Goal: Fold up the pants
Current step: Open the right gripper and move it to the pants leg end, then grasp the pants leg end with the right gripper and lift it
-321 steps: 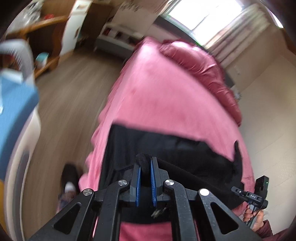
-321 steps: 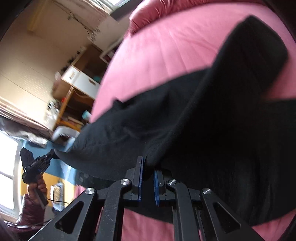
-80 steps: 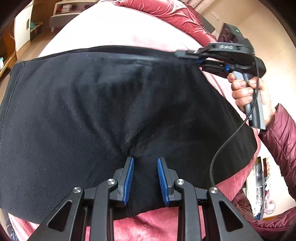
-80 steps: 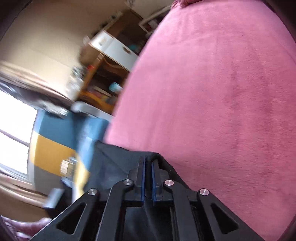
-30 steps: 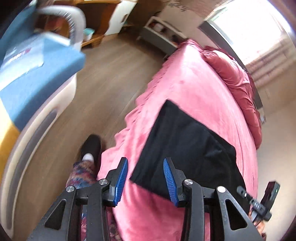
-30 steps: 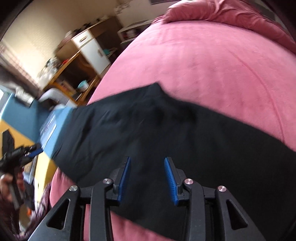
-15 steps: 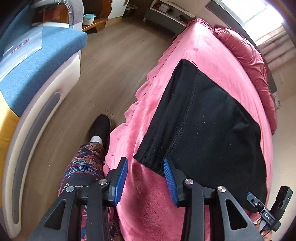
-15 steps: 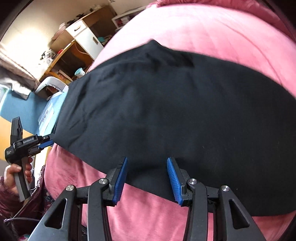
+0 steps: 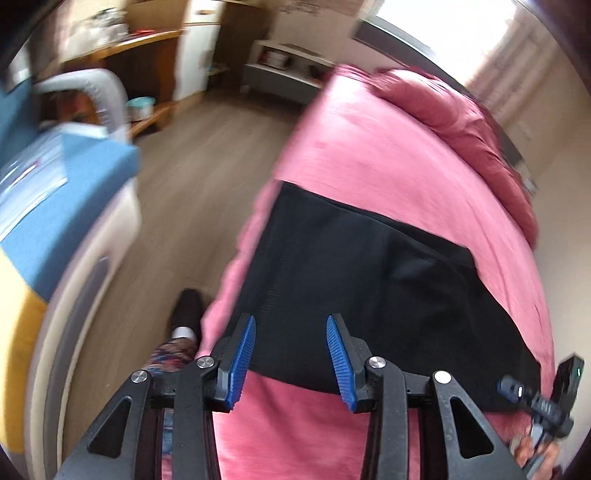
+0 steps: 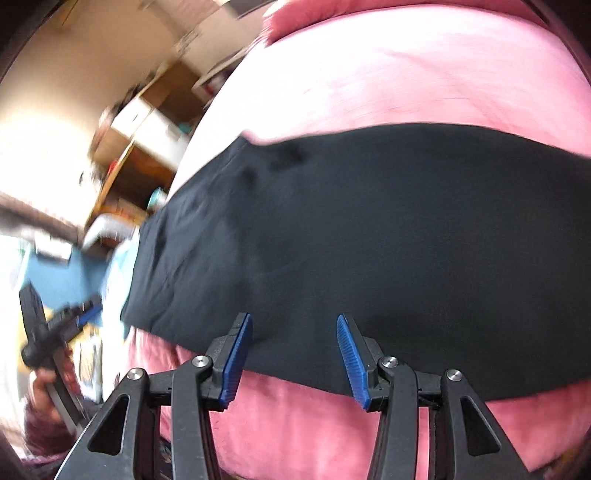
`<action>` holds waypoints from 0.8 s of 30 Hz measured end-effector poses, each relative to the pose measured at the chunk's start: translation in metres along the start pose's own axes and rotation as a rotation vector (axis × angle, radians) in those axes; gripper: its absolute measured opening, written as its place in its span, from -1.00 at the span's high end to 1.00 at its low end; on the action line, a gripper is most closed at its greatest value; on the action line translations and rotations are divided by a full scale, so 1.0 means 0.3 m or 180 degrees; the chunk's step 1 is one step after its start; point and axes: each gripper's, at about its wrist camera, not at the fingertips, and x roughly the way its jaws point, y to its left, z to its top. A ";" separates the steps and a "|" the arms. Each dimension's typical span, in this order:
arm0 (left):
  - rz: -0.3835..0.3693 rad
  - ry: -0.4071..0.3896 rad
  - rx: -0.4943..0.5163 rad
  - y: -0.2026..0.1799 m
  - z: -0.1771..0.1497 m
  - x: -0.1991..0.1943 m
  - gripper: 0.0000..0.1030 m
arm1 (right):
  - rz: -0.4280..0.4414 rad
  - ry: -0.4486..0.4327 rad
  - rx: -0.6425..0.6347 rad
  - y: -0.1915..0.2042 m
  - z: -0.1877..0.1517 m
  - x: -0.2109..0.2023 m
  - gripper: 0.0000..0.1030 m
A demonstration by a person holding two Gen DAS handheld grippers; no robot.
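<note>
Folded black fabric pants are laid lengthwise across the pink plush bedspread, mid-frame. Right gripper, jaws just widened, and left gripper are both released, empty, at the near edge.

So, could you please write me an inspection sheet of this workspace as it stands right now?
Surface: pink bed cover, a rumpled darker red quilt at its far end.
Job's things: black pants lie folded into a flat rectangle near the bed's near edge.
Clutter: nothing seen on the bed besides the pants.
Grippers: left gripper open, nothing between its blue pads; right gripper open, jaws have just been opening, nothing between them; both sit above the pants' near edge.
Cables: nothing seen.
Surroundings: wood floor, blue-topped padded furniture, wooden shelving, bright window; the person's patterned trouser leg and dark shoe beside the bed.
</note>
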 end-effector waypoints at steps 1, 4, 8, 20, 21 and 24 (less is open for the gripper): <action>-0.0019 0.0027 0.0069 -0.024 -0.005 0.009 0.21 | -0.0034 -0.0067 0.0098 -0.039 0.001 -0.032 0.05; -0.0139 0.0157 0.0305 -0.112 -0.025 0.051 0.21 | -0.0118 -0.0305 0.0523 -0.192 -0.002 -0.149 0.05; -0.0318 0.0300 0.0555 -0.229 -0.049 0.095 0.21 | -0.0285 -0.0619 0.1128 -0.414 -0.038 -0.301 0.05; -0.0537 0.0702 0.1983 -0.620 -0.181 0.199 0.19 | -0.0550 -0.1371 0.2233 -0.823 -0.175 -0.616 0.05; -0.0555 0.0761 0.2155 -0.653 -0.198 0.206 0.19 | -0.0563 -0.1433 0.2328 -0.861 -0.189 -0.637 0.05; -0.0631 0.0913 0.2531 -0.739 -0.221 0.223 0.19 | -0.0586 -0.1592 0.2669 -0.989 -0.241 -0.699 0.05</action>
